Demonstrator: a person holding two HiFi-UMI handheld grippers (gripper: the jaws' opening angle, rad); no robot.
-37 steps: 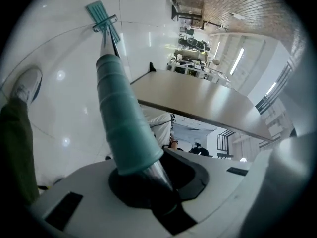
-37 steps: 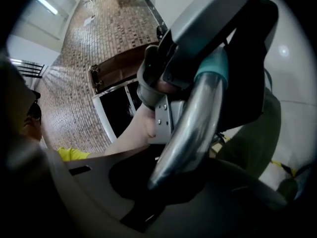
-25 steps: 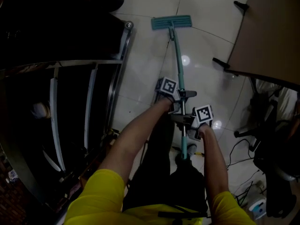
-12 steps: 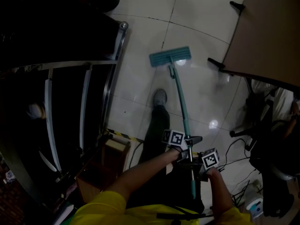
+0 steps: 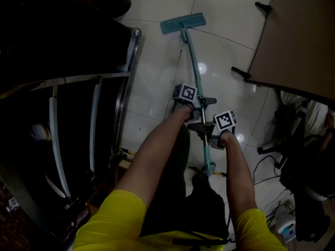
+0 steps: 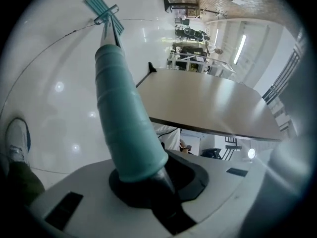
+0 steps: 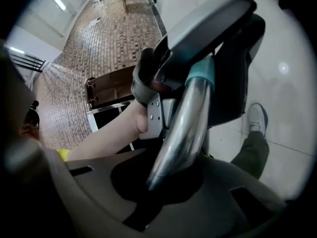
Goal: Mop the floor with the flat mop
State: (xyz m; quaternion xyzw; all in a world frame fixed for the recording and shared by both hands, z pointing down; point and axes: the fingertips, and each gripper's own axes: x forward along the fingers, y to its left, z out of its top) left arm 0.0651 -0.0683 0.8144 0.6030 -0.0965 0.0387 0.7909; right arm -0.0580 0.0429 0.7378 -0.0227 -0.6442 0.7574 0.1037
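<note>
The flat mop lies stretched out ahead on the glossy white tiles, its teal head [image 5: 182,22] far from me and its teal handle [image 5: 194,72] running back to my hands. My left gripper [image 5: 201,102] is shut on the handle, higher up toward the head. Just behind it, my right gripper [image 5: 207,130] is shut on the same handle. In the left gripper view the teal handle [image 6: 124,118] rises from the jaws to the mop head [image 6: 104,6]. The right gripper view has the handle's bare metal part [image 7: 183,128] clamped, with the left gripper [image 7: 208,58] just ahead.
A black metal rack [image 5: 94,88] fills the left side. A brown table [image 5: 298,35] on black legs stands at the right, with a chair base [image 5: 275,146] and cables [image 5: 264,169] below it. My shoe [image 6: 17,140] stands beside the handle.
Half a second ago the mop was drawn back toward me with both grippers low. Now the mop head has slid forward, away from me, and both arms are stretched out.
</note>
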